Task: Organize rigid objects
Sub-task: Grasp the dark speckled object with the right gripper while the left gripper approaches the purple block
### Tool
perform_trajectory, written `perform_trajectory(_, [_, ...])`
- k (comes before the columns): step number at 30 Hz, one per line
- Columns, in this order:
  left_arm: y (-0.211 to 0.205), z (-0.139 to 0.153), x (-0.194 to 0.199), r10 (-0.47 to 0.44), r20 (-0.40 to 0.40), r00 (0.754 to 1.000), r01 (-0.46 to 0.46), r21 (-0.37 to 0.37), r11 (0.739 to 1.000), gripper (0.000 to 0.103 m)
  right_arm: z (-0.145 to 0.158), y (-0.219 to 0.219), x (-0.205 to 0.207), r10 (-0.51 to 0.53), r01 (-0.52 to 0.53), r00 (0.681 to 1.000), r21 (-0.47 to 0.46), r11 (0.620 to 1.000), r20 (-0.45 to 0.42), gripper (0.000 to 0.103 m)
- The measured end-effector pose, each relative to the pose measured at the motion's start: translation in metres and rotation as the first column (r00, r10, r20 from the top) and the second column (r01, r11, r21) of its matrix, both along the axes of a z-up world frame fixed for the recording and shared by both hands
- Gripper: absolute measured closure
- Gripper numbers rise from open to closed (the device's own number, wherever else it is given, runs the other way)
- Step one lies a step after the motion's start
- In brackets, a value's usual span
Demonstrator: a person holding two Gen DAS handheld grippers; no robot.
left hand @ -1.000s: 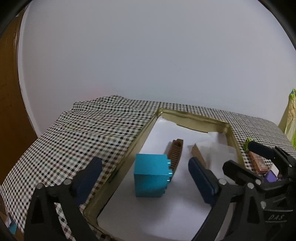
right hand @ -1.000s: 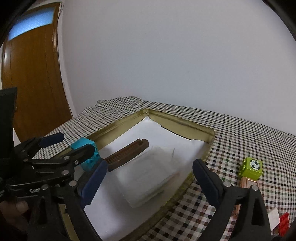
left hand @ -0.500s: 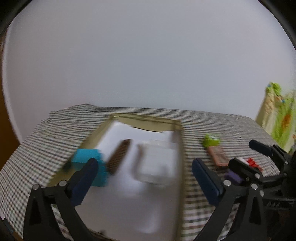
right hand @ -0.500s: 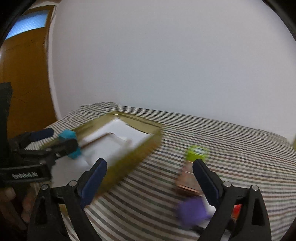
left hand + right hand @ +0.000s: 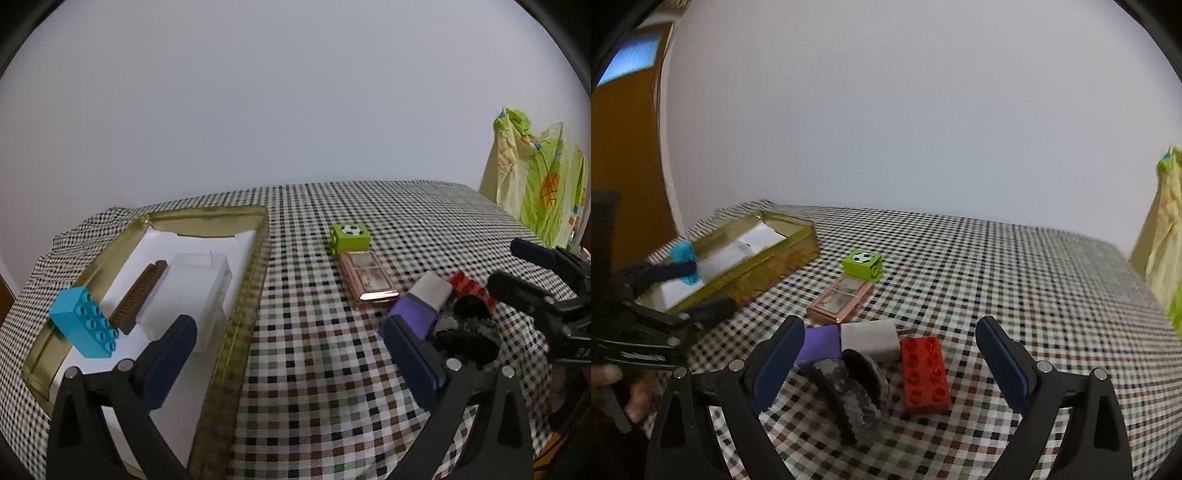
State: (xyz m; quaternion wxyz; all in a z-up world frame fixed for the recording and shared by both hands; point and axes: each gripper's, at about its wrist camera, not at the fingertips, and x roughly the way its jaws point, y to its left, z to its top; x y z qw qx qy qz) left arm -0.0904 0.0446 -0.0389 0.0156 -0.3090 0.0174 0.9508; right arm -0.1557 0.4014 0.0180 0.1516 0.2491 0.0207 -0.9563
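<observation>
Left wrist view: the left gripper [image 5: 288, 347] is standing with its jaws wide apart and nothing between them; they have just been opening. It is facing the checked cloth [image 5: 314, 369] between the gold tin [image 5: 243, 295] at 9 o'clock and the loose pile at 3 o'clock. Inside the tin are lying the blue brick [image 5: 83, 323], the brown comb [image 5: 138, 297] and the clear box [image 5: 188, 291]. Outside are waiting the green cube [image 5: 350, 239], the pink palette [image 5: 367, 278], the purple-and-white block [image 5: 423, 304] and the red brick [image 5: 471, 290].

Right wrist view: the right gripper [image 5: 890, 363] is also gaping, holding nothing, and is framing the red brick [image 5: 925, 373], a grey-and-black object [image 5: 853, 391] and the block [image 5: 849, 341] at 6 o'clock. The tin [image 5: 768, 258] is sitting at 9 o'clock.

Judgement: the step in hand appears to be fetching another piece. The next move calls for lowering over one item and closing squarely.

The plain wall [image 5: 905, 110] is filling the background; a wooden door [image 5: 624, 147] is showing at 9 o'clock, and a printed cloth [image 5: 535, 177] at 3 o'clock.
</observation>
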Motion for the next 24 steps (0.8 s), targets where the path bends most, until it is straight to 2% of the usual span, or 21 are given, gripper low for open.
perform_trajectory(3, [0.002,-0.003,-0.003,0.011,0.008,1.0,-0.011,-0.008,1.0,0.001,-0.003,-0.001,-0.002,0.032,-0.032,0.999,0.009,0.999,0.022,0.009])
perform_trajectory(6, [0.002,-0.005,-0.003,0.015,0.012,1.0,-0.015,-0.008,1.0,0.001,-0.007,-0.013,-0.008,0.079,-0.082,0.995,0.041,0.996,0.054,0.027])
perform_trajectory(7, [0.002,-0.005,-0.003,0.015,0.012,1.0,-0.015,-0.01,1.0,0.001,-0.01,-0.01,-0.006,0.094,-0.098,0.993,0.048,0.994,0.071,0.03])
perform_trajectory(12, [0.002,-0.006,-0.005,0.013,0.017,1.0,-0.013,-0.009,1.0,0.001,-0.015,-0.023,-0.004,0.184,-0.194,0.976,0.083,0.977,0.119,0.031])
perform_trajectory(14, [0.001,-0.007,-0.007,0.011,0.018,1.0,-0.011,-0.009,1.0,0.001,-0.018,-0.026,0.0,0.192,-0.207,0.972,0.106,0.973,0.138,0.034])
perform_trajectory(16, [0.0,-0.007,-0.007,0.01,0.021,1.0,-0.01,-0.006,1.0,0.001,-0.021,-0.031,-0.001,0.208,-0.23,0.962,0.121,0.966,0.175,0.046])
perform_trajectory(20, [0.002,-0.007,-0.007,0.002,0.021,1.0,-0.002,-0.012,1.0,0.001,-0.031,-0.032,-0.01,0.187,-0.225,0.95,0.133,0.965,0.248,0.047])
perform_trajectory(24, [0.008,-0.006,-0.009,-0.019,0.025,1.0,0.02,-0.021,1.0,0.001,-0.034,-0.026,-0.018,0.199,-0.228,0.941,0.078,0.971,0.272,0.047])
